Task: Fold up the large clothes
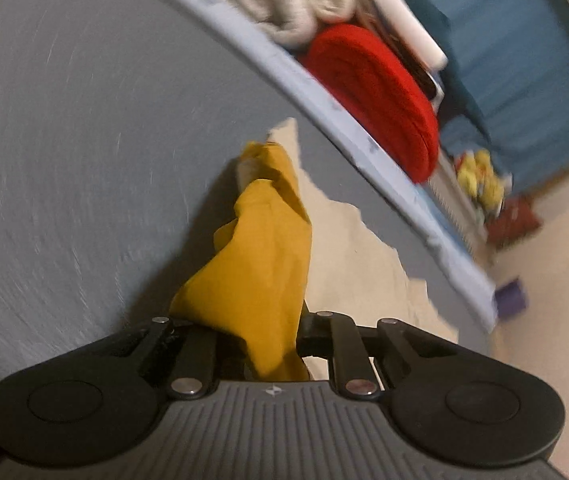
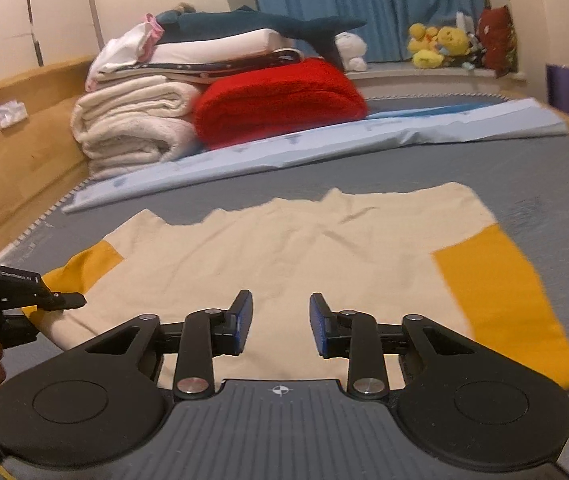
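Right wrist view: cream shirt (yellow sleeves) flat, right claw spread.

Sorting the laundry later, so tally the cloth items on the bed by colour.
Cream and yellow: 1, the shirt, one yellow sleeve in the left gripper
Red: 1, folded blanket
Cream: 1, folded blanket
White: 1, folded bedding
Light blue: 1, sheet
Total: 5
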`<state>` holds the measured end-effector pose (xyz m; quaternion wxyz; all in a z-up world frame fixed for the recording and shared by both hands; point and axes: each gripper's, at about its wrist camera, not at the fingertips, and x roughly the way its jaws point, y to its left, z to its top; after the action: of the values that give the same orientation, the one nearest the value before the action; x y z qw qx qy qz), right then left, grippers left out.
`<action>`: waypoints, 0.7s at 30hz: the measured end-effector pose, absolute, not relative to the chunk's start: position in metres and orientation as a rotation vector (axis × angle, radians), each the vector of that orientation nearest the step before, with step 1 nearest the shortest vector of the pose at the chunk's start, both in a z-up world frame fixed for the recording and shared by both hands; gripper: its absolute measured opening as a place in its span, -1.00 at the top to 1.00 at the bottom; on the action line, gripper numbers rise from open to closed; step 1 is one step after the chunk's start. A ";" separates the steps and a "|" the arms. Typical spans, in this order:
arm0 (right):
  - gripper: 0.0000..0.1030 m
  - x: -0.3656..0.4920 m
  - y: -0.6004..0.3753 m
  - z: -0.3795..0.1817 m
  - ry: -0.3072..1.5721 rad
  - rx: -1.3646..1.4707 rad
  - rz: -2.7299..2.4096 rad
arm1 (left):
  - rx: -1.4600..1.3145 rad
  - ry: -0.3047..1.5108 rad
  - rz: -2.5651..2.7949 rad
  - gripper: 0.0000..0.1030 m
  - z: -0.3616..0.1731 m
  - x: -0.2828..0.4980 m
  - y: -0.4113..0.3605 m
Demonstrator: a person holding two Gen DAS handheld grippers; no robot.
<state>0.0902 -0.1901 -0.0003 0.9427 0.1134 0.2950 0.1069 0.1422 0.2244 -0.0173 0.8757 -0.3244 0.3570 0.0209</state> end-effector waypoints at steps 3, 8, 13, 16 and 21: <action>0.50 0.095 -0.167 -0.001 0.594 0.248 0.238 | -0.527 0.744 0.037 0.66 0.015 0.127 0.233; 0.52 0.111 -0.130 -0.025 0.690 0.287 0.285 | -0.333 0.692 0.003 0.66 0.041 0.102 0.238; 0.59 0.138 -0.096 -0.083 0.962 0.256 0.315 | -0.301 0.655 -0.020 0.66 0.027 0.086 0.224; 0.59 0.148 -0.102 -0.093 1.009 0.345 0.302 | -0.149 0.603 -0.057 0.65 0.034 0.083 0.201; 0.64 0.138 -0.110 -0.073 0.951 0.282 0.317 | -0.136 0.596 -0.041 0.64 0.035 0.085 0.191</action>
<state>0.1383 -0.1103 -0.0726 0.8675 0.1349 0.4542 0.1514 0.0845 0.1910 0.0353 0.9534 -0.0668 0.2936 -0.0202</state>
